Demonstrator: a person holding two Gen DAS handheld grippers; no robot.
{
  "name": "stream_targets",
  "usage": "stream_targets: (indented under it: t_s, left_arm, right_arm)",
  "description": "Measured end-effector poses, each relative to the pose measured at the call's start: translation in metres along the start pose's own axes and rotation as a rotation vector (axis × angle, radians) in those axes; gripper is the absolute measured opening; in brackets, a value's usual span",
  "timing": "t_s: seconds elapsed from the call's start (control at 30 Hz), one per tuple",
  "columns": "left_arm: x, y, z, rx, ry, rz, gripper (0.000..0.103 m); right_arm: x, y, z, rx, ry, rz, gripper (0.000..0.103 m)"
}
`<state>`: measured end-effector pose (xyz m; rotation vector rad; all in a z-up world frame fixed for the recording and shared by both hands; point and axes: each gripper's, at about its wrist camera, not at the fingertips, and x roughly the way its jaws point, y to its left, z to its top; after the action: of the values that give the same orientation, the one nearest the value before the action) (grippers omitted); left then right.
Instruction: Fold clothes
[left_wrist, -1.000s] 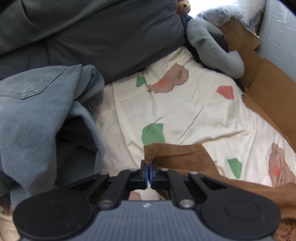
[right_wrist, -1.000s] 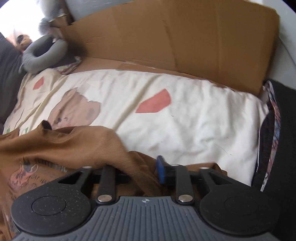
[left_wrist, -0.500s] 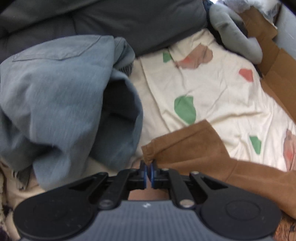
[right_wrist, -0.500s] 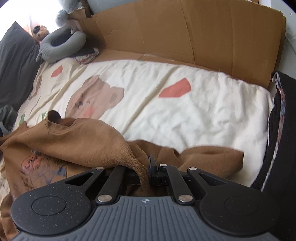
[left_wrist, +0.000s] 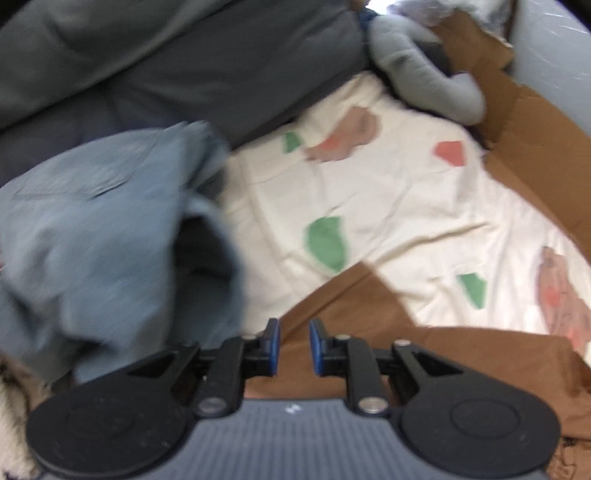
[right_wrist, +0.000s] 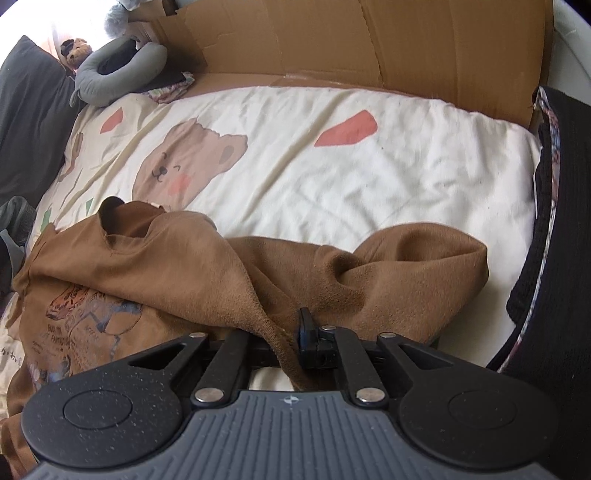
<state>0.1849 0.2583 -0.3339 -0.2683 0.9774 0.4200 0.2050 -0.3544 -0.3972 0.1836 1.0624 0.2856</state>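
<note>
The left gripper has just opened, empty above the brown shirt; the right gripper pinches its fold and should pull it flat across the bed.

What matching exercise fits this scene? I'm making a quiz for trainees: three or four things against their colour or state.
Column one:
1. left gripper
2. right gripper
3. neck pillow
4. denim garment

Column two:
a. grey, at the bed's far end
b. blue, heaped beside the sheet
c. pads apart, nothing pinched
d. clamped on the brown shirt

Pairs: 1-c, 2-d, 3-a, 4-b
</note>
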Motion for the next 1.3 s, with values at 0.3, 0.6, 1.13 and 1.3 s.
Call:
stream_targets:
  t_s: [0.3, 0.6, 1.13, 1.3]
  left_arm:
    - [0.028, -0.072, 0.02, 0.153, 0.015, -0.15, 0.038]
    - [0.07, -0.11, 0.009, 0.247, 0.077, -0.212, 0.043]
    - [0.099, -0.129, -0.009, 0.381, 0.151, -0.255, 0.058]
    - [0.104, -0.129, -0.015, 0.4, 0.157, -0.258, 0.059]
  right_arm:
    - [-0.018, 0.012, -0.006, -0.044, 0.027, 0.039, 0.04]
    - [-0.039, 0.013, -0.002, -0.001, 0.01, 0.099, 0.043]
    - [0.024, 0.035, 0.052, 0.002, 0.02, 0.176, 0.043]
    - [0.048, 0.048, 0.06, -0.031, 0.064, 0.158, 0.043]
